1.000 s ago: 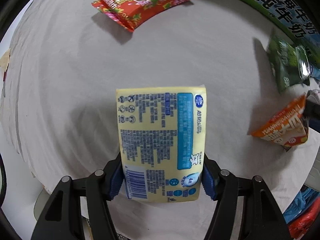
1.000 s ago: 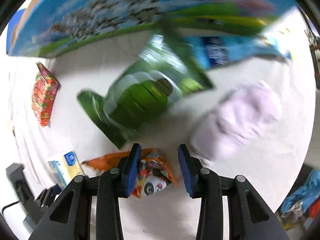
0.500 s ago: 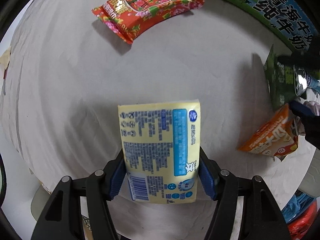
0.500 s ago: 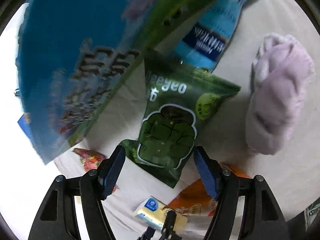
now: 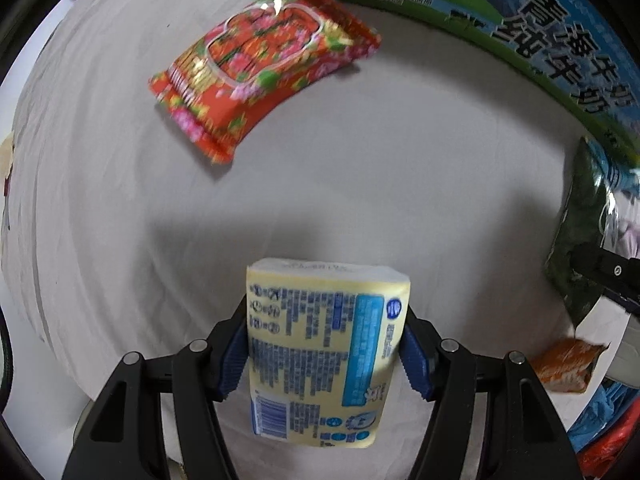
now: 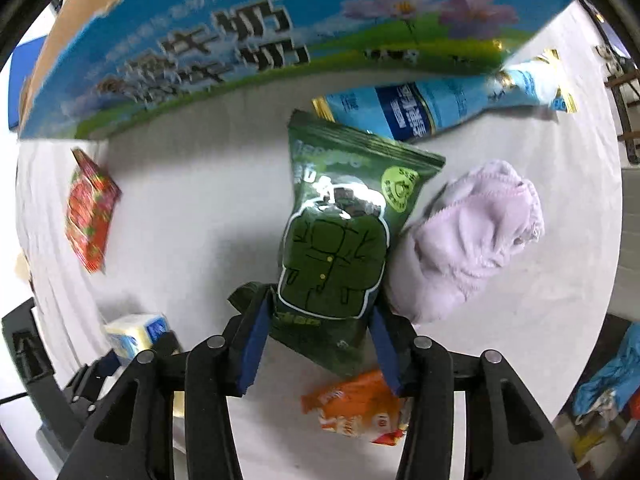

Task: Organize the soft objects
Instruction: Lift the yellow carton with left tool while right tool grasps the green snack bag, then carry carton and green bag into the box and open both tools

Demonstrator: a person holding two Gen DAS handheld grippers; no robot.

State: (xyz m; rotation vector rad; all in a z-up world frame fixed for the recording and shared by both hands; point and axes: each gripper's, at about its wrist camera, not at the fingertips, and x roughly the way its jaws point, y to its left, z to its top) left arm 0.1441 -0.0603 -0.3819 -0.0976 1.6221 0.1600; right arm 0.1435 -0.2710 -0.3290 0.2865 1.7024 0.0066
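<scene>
My left gripper [image 5: 324, 344] is shut on a yellow tissue pack [image 5: 324, 352] with blue print, held above the white cloth. The pack also shows in the right wrist view [image 6: 136, 334]. My right gripper [image 6: 316, 344] is shut on a dark green snack bag [image 6: 340, 248], lifted off the cloth; the bag also shows at the right edge of the left wrist view [image 5: 580, 240]. A red floral wipes pack [image 5: 260, 68] lies far left. A lilac fluffy cloth [image 6: 468, 240] lies right of the green bag.
A blue-green milk carton box [image 6: 224, 48] stands along the back edge. A blue tube-shaped packet [image 6: 440, 108] lies before it. An orange snack bag [image 6: 356, 408] lies on the cloth under my right gripper. Clutter sits beyond the table's right edge.
My right gripper has closed on the green bag and lifted it. My left gripper has raised and tilted the yellow pack and moved toward the red pack and the box.
</scene>
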